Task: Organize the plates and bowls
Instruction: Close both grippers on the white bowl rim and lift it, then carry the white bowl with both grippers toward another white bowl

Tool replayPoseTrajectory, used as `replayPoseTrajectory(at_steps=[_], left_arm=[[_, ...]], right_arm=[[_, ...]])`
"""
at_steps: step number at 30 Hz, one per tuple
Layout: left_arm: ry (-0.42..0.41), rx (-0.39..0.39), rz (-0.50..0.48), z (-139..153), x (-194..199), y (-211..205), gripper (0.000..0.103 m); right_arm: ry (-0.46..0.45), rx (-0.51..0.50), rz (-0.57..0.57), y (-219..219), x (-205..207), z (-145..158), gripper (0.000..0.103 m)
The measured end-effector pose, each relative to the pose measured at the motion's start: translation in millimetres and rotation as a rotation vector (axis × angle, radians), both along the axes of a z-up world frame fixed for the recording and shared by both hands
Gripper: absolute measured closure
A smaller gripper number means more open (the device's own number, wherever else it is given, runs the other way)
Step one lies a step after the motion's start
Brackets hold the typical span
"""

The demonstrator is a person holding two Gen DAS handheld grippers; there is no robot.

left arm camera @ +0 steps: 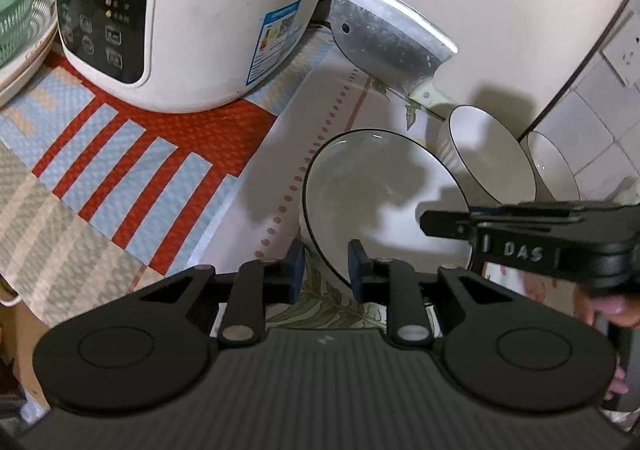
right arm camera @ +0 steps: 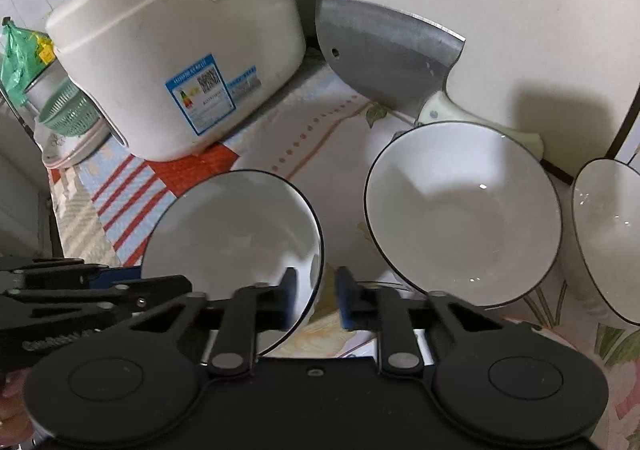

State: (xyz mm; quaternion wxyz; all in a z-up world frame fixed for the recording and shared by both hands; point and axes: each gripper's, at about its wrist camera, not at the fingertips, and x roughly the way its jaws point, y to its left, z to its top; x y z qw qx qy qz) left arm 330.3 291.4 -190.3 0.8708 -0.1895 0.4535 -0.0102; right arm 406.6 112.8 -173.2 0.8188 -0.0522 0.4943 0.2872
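- Left claw (left arm camera: 326, 266): narrow gap, blue pads straddling the near rim of the first bowl (left arm camera: 384, 206). One pad sits outside the wall, the other inside; whether they press the rim cannot be told.
- Right claw (right arm camera: 316, 296): narrow gap, likewise straddling the same bowl's (right arm camera: 236, 234) rim at its right edge; contact is also unclear.
- The first bowl, white with a dark rim, sits tilted on the surface (left arm camera: 256, 186), on a floral cloth.
- Second bowl (right arm camera: 460, 214): just right of the first, tilted, apart from both claws.
- Third bowl (right arm camera: 608, 234): further right, near the second; only part is in view.
- Cleaver (right arm camera: 384, 54): leans against the wall behind the bowls, handle down.
- Rice cooker (left arm camera: 192, 14): stands at the rear left on a red-striped mat (left arm camera: 132, 170).
- Green basket (right arm camera: 70, 112): left of the cooker, resting on plates.
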Motion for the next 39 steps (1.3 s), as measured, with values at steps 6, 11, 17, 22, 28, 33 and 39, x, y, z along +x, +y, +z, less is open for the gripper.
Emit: replayPoseTrajectory(at_steps=[6, 11, 17, 22, 28, 33, 39], left_arm=[[0.018, -0.013, 0.021, -0.4, -1.4, 1.8, 0.086], [0.036, -0.019, 0.003, 1.9, -8.8, 7.1, 0.086], [0.053, 0.020, -0.021, 12.1, -28.5, 12.2, 0.086], [0.099, 0.053, -0.036, 10.4, -43.0, 11.1, 0.086], [0.098, 0.083, -0.043, 14.7, -52.1, 12.0, 0.086], [0.122, 0.107, -0.027, 12.1, -54.7, 10.2, 0.086], [0.110, 0.127, -0.034, 12.6, -51.8, 7.5, 0.086]], right_arm=[[-0.015, -0.001, 0.005, 3.6, -4.9, -0.1, 0.087], [-0.010, 0.015, 0.002, 5.2, -14.9, 5.2, 0.087], [0.003, 0.033, 0.010, 11.5, -33.4, 10.0, 0.087], [0.025, 0.010, 0.011, 20.6, -51.4, 12.4, 0.087], [0.050, 0.000, -0.009, 22.0, -64.3, 10.8, 0.086], [0.075, 0.005, -0.010, 24.4, -70.0, 1.4, 0.086], [0.056, 0.001, -0.009, 24.0, -72.7, -4.7, 0.086]])
